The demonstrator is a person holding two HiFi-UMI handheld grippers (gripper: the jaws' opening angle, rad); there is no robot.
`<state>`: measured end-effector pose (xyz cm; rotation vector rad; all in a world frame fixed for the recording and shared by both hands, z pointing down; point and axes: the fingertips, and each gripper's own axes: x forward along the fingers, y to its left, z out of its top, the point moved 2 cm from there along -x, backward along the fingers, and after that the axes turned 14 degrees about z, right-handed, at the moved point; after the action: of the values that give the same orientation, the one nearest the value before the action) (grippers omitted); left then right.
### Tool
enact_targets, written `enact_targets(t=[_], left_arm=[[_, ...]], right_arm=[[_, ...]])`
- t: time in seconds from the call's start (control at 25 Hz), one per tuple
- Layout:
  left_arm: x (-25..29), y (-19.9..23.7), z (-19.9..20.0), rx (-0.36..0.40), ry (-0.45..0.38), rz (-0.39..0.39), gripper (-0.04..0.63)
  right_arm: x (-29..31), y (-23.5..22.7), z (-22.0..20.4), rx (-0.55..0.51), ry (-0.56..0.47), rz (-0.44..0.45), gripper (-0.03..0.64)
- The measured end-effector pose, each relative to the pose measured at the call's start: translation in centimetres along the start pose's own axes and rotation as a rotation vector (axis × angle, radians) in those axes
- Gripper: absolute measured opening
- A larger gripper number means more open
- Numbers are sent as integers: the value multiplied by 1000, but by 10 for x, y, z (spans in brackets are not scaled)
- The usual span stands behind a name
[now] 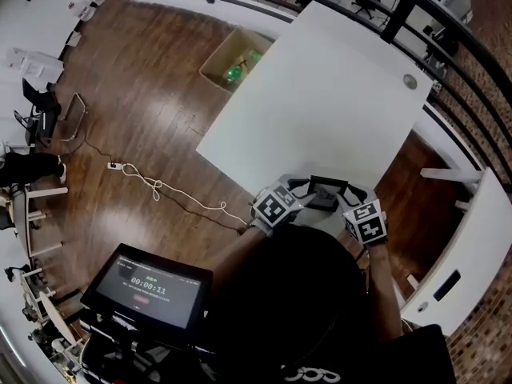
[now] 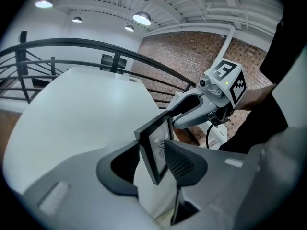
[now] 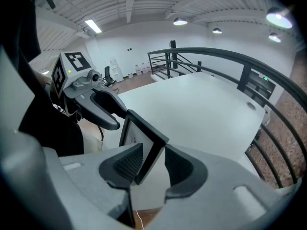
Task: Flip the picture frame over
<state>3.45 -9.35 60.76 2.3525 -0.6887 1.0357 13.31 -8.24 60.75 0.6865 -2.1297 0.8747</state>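
A small black picture frame (image 1: pixel 328 190) with a white print hangs at the near edge of the white table (image 1: pixel 320 94), held up between both grippers. My left gripper (image 2: pixel 151 162) has its jaws on one side of the picture frame (image 2: pixel 156 150), pads against the front and the back. My right gripper (image 3: pixel 153 164) clamps the opposite side of the picture frame (image 3: pixel 141 138) in the same way. In the head view the left gripper (image 1: pixel 308 194) and the right gripper (image 1: pixel 348 197) sit close together over the table edge. The frame stands tilted, print side toward me.
A cardboard box (image 1: pixel 236 62) with green items stands on the wooden floor beside the table's far left side. A screen with a timer (image 1: pixel 148 286) sits at my lower left, with a white cable (image 1: pixel 160 189) on the floor. A black railing (image 1: pixel 448 46) runs behind the table.
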Motion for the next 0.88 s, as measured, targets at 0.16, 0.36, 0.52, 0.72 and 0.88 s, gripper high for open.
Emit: enact_targets(t=[0.16, 0.36, 0.52, 0.72, 0.88], left_arm=[[14, 11, -2, 5, 37, -24, 165], [30, 23, -12, 21, 78, -47, 160], [59, 51, -4, 11, 129, -62, 160], [65, 51, -4, 23, 172, -75, 160], [84, 66, -11, 22, 191, -78, 160]], right_arm=[[14, -13, 1, 20, 17, 7, 133], [34, -25, 0, 42, 36, 14, 133], [54, -55, 13, 72, 67, 42, 133], [58, -60, 8, 76, 114, 51, 133], [81, -76, 4, 75, 145, 59, 133]])
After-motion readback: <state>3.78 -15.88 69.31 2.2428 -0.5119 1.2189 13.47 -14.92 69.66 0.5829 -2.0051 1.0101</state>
